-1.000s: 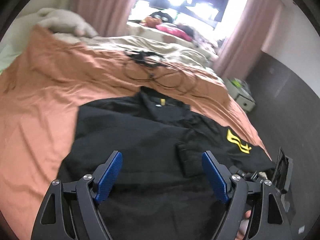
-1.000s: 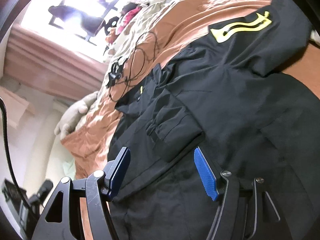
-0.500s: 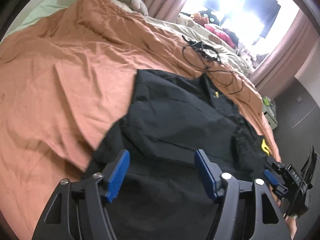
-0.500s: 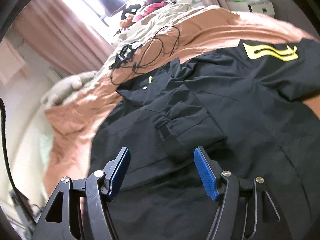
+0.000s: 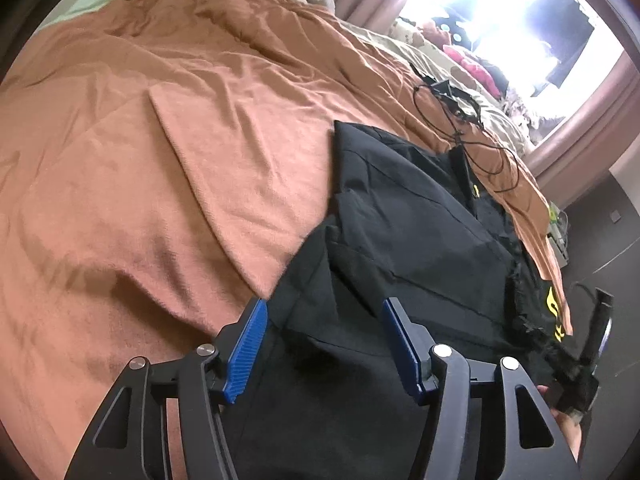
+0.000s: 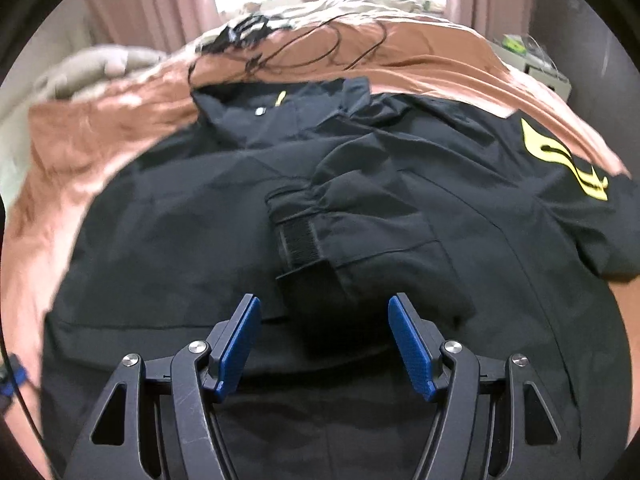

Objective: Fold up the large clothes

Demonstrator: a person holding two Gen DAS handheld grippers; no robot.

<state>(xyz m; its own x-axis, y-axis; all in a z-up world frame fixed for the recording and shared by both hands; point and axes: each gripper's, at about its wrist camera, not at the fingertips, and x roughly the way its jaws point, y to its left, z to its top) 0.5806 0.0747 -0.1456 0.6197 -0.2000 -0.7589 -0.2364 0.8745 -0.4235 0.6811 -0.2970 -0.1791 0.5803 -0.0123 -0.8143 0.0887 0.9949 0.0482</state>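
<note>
Black jacket [image 6: 208, 220] lies spread flat on the bed, over the rust-orange blanket [image 5: 168, 168]; one sleeve is already folded across the chest, its cuff [image 6: 304, 248] w/ a velcro strap lying near centre. The other sleeve, w/ the yellow logo [image 6: 568, 164], is unfolded, out to the side.

Step in hand, as I read it: approach to the hem for the next fold. Left gripper [image 5: 324, 344] hovers over the jacket's lower side edge, jaws closing but only partway, no cloth pinched yet. Right gripper [image 6: 324, 344] sits just below the cuff, jaws spread, nothing btwn them.

Next move prob calls for both to drop onto the fabric and pinch an edge cleanly.

Fabric: thin, smooth, matte synthetic, soft creases. Blanket: fuzzy, wrinkled. Black cable [image 5: 468, 120] coils beyond the collar.
</note>
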